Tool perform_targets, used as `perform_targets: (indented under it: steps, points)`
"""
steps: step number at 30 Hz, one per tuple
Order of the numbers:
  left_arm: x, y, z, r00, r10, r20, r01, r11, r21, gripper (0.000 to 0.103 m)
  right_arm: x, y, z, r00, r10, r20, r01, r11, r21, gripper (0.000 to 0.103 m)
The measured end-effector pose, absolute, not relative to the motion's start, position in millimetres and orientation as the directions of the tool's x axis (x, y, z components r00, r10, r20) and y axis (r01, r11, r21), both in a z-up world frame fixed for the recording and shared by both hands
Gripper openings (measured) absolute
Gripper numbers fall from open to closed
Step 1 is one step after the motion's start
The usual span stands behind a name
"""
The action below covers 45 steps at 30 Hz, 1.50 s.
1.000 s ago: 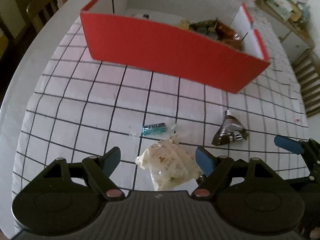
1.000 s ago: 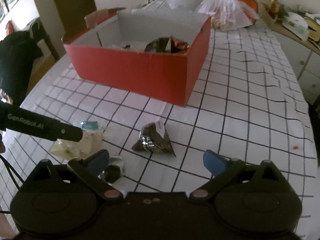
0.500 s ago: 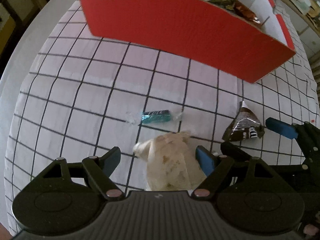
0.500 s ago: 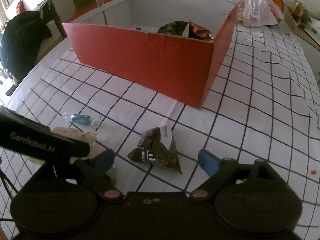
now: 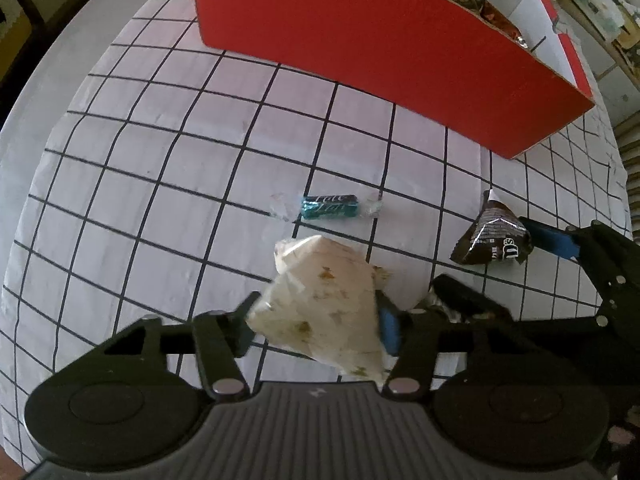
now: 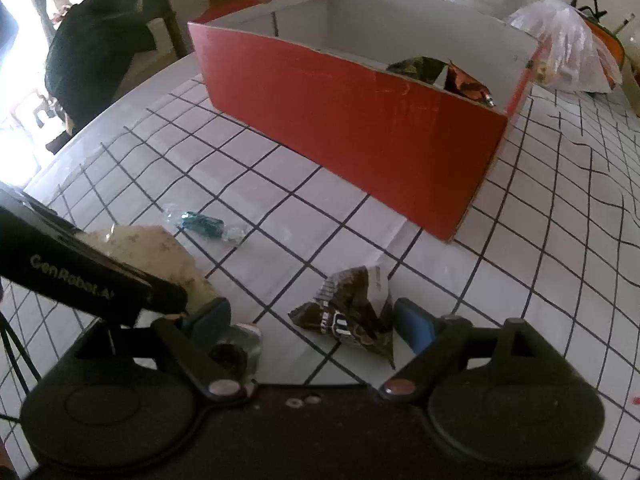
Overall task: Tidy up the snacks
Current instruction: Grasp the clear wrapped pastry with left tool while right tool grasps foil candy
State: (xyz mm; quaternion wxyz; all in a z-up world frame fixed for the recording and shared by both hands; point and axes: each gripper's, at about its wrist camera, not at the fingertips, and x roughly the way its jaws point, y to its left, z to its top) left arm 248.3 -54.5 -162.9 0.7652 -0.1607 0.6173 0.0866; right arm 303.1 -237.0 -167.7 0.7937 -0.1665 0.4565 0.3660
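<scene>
A pale clear snack bag [image 5: 324, 304] sits between the fingers of my left gripper [image 5: 318, 320], which is shut on it; it also shows in the right wrist view [image 6: 160, 256]. A dark brown triangular snack packet [image 6: 352, 316] lies on the checked cloth between the open fingers of my right gripper [image 6: 312, 316]; the left wrist view shows it too [image 5: 492, 236]. A teal wrapped candy [image 5: 330, 205] lies on the cloth in front of the bag. The red box [image 6: 360, 120] stands behind, with several snacks in its right end.
A small foil-wrapped sweet [image 6: 236, 344] lies by my right gripper's left finger. Clear plastic bags [image 6: 564, 48] sit behind the box. A dark chair with clothing [image 6: 100, 52] stands beyond the table's left edge [image 5: 60, 92].
My left gripper moved forward and closed on the pale bag. My right gripper moved forward so the brown packet lies between its open fingers.
</scene>
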Motion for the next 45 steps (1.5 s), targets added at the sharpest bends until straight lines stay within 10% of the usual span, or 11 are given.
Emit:
perform_targets:
  steps: [19,45]
  points:
    - [233.4,-51.6,-149.1,0.298,-0.051,-0.953,-0.356,0.921,-0.161,0.036,312.4,-250.4,-165.5,0.355,0.411,-0.840,-0.678,0.731,0.071,0.034]
    - [201.5,-46.7,-84.3,0.473,-0.085,-0.877,-0.358,0.891,-0.279,0.032,286.7,-278.2,-88.3,0.423,0.505,-0.752,-0.664,0.738,0.122,0.032]
